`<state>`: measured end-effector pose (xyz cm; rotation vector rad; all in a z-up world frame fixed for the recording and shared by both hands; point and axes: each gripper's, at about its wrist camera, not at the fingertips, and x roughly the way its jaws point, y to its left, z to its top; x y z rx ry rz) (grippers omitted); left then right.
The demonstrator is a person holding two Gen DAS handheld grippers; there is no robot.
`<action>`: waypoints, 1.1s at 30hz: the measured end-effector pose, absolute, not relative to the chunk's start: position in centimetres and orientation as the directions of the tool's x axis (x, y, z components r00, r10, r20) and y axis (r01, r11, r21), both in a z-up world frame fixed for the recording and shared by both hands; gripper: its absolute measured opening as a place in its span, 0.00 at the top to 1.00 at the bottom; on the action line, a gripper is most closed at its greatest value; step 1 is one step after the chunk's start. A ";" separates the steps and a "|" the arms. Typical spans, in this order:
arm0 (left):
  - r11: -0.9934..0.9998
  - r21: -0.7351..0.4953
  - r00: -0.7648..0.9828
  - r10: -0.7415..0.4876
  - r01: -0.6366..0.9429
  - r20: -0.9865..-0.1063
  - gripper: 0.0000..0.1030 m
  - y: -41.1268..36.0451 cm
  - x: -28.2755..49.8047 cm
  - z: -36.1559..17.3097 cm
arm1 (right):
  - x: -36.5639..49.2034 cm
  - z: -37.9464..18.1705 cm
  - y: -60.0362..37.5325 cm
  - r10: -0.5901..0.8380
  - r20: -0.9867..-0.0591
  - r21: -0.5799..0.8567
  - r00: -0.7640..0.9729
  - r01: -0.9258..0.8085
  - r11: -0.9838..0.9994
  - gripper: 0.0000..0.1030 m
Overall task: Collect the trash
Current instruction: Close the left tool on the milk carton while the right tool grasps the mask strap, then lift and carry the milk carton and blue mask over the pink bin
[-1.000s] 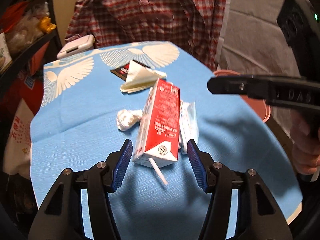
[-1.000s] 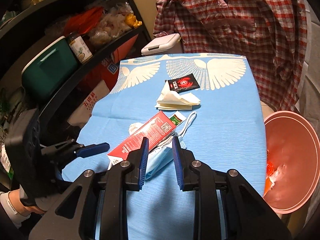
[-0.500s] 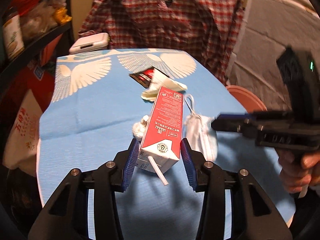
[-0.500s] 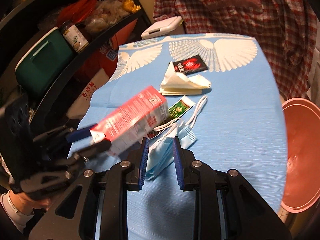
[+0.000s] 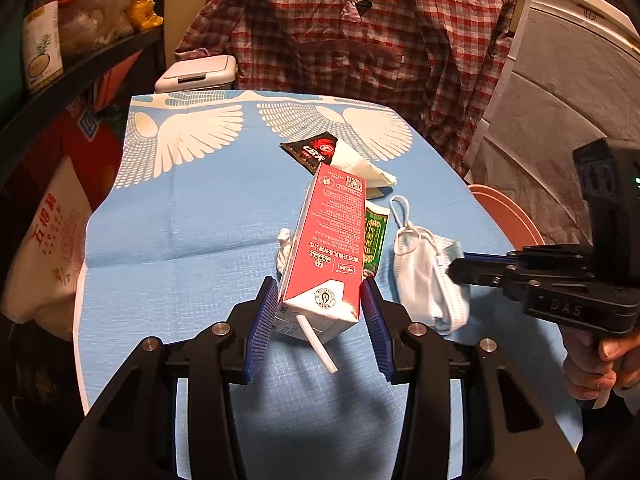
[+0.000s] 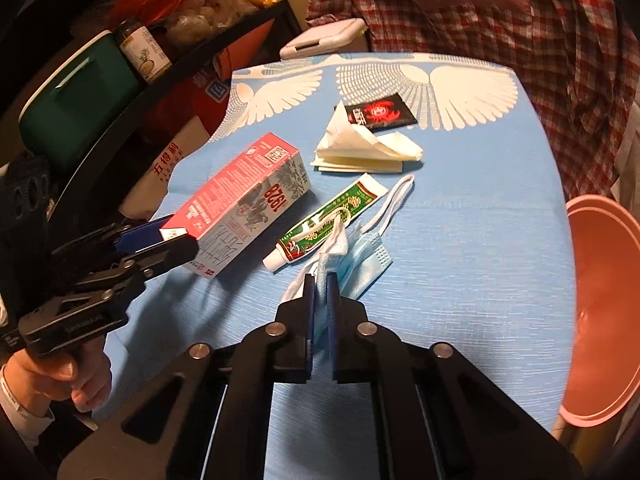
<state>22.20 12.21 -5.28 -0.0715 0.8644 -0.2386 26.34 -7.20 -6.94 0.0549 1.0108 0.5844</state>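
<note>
Trash on the blue tablecloth: the red milk carton is clamped at its spout end between the left gripper pads and tilted clear of the cloth. The right gripper has just closed onto the blue face mask, pinching it. A green tube, folded napkins and a black sachet lie nearby; a pink bin stands beside the table.
</note>
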 end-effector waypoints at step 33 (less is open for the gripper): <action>0.980 -0.171 0.731 -0.189 0.100 -0.655 0.62 10.2 21.7 0.9 | 25.0 -1.3 -15.7 0.453 -0.644 0.313 0.617 -0.328 0.891 0.95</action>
